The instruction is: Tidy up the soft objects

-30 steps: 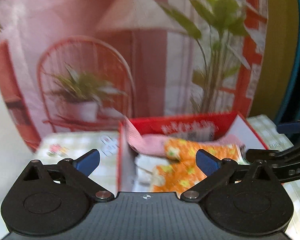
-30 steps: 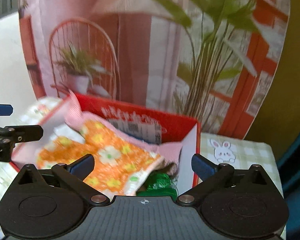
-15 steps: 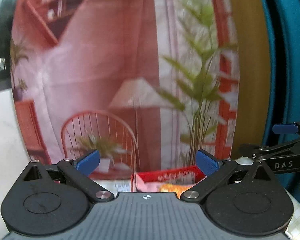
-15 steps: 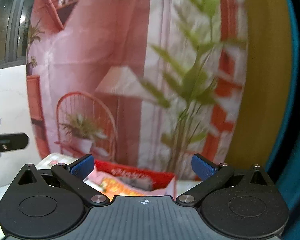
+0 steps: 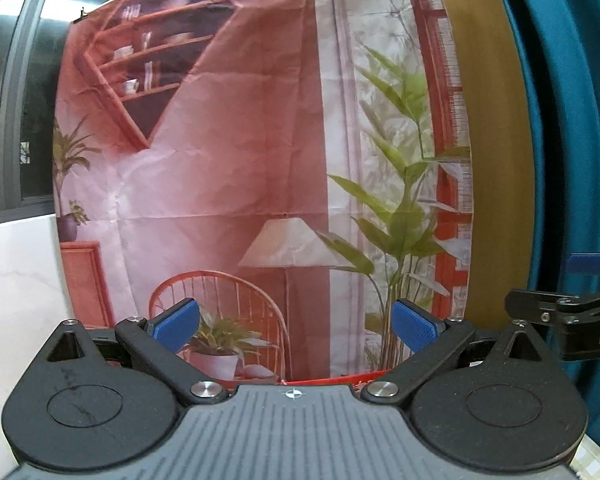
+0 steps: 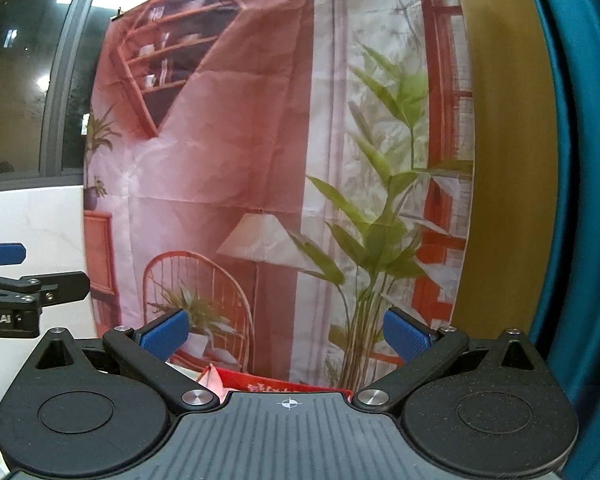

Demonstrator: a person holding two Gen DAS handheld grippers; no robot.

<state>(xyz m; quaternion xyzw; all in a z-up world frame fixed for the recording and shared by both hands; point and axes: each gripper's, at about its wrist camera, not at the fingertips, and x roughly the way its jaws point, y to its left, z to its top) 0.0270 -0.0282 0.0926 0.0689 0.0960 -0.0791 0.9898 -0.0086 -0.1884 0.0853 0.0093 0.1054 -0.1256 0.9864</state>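
Observation:
My left gripper is open, its blue pads wide apart with nothing between them. My right gripper is open too and holds nothing. Both point up at a printed backdrop. Only the top rim of the red box shows in the right wrist view, just over the gripper body; a thin strip of the red box shows in the left wrist view. The soft cloths inside it are hidden. The right gripper appears at the right edge of the left wrist view, and the left gripper at the left edge of the right wrist view.
A hanging backdrop printed with a pink room, lamp, chair and plants fills the view ahead. A teal curtain hangs to the right, a white marble wall and a dark window to the left. A checked tablecloth corner shows low right.
Both grippers have tilted up and away from the red box. The orange flowered and pink cloths in the box have dropped out of sight. Both grippers stay open.

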